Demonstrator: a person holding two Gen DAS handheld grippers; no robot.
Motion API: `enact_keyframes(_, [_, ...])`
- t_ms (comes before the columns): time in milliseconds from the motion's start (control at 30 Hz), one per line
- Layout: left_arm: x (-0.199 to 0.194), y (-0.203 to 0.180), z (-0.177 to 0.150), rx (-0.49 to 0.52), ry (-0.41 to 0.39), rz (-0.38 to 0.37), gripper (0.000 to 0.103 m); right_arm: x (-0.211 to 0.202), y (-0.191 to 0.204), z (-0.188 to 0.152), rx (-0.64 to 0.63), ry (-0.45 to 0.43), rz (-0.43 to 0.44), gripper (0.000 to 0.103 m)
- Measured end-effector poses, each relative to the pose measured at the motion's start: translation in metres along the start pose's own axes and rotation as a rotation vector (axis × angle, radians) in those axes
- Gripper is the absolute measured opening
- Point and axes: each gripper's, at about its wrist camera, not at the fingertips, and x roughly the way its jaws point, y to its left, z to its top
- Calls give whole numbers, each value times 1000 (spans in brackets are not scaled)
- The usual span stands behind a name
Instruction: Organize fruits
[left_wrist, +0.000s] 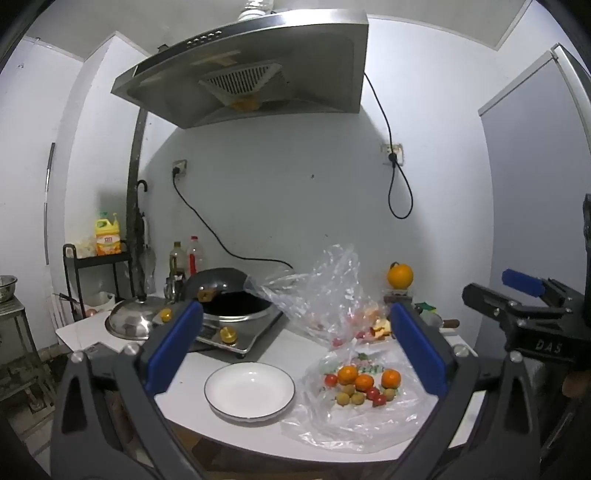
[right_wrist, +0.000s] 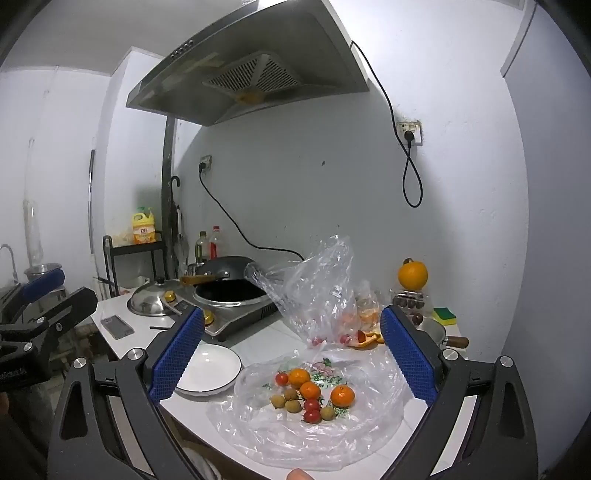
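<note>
A pile of small fruit lies on a flat clear plastic bag (left_wrist: 354, 417) on the white counter: three mandarins (left_wrist: 348, 373), cherry tomatoes (left_wrist: 373, 393) and brownish longans (left_wrist: 342, 398). In the right wrist view the same mandarins (right_wrist: 309, 390), tomatoes (right_wrist: 312, 405) and longans (right_wrist: 277, 400) show. An empty white plate (left_wrist: 249, 390) sits left of the pile, also in the right wrist view (right_wrist: 208, 367). My left gripper (left_wrist: 295, 350) is open and empty above the plate and fruit. My right gripper (right_wrist: 291, 354) is open and empty above the pile.
An upright crumpled clear bag (left_wrist: 325, 295) with more fruit stands behind the pile. A large orange (left_wrist: 400, 276) sits on a box at the back right. A wok on an induction cooker (left_wrist: 236, 306), a steel lid (left_wrist: 135, 321) and a phone (right_wrist: 117, 326) occupy the left.
</note>
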Motion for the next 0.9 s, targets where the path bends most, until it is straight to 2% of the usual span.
enact_keyframes(900, [1,4,0,2,1,0,103,4,5,-1,-3,5,1,98])
